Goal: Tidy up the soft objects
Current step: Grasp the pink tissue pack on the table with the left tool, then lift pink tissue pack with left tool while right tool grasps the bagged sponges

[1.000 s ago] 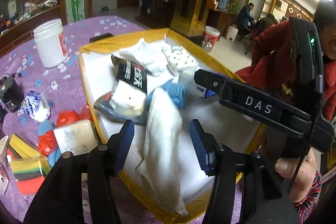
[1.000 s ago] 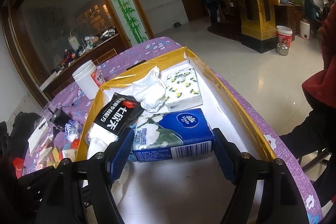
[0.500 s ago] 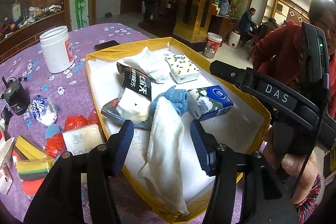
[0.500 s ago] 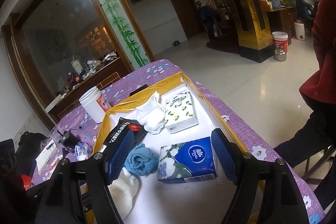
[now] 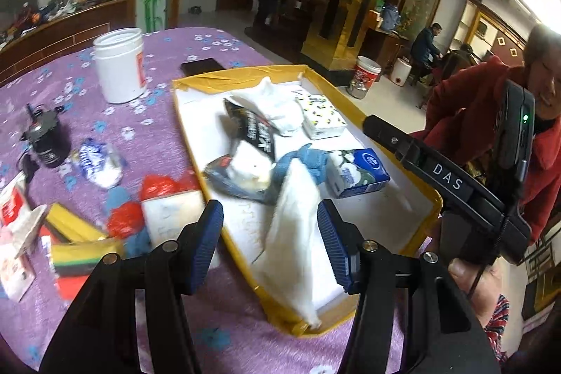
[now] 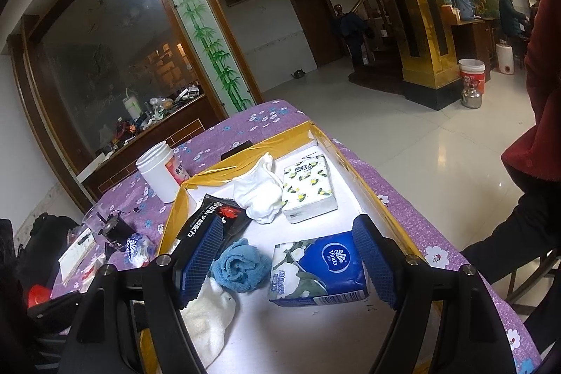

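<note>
Left wrist view first: the left tongs [image 5: 270,246] are parted with nothing pinched, hanging above the near corner of the yellow-rimmed tray [image 5: 364,125], and the white towel [image 5: 294,244] just lies loose between the blue pads. Right wrist view: the right tongs [image 6: 289,263] are spread wide too, released, with the blue tissue pack [image 6: 319,269] and the rolled blue cloth [image 6: 240,265] sitting on the tray floor between the pads, untouched as far as I can see. Further back in the tray there's a black snack bag [image 6: 210,219], a white cloth bundle [image 6: 261,195] and a lemon-print tissue pack [image 6: 308,186]. Outside it on the purple tabletop [image 5: 168,128]: a white jar [image 5: 119,65], striped sponges [image 5: 79,253] and red wrappers [image 5: 126,221].
</note>
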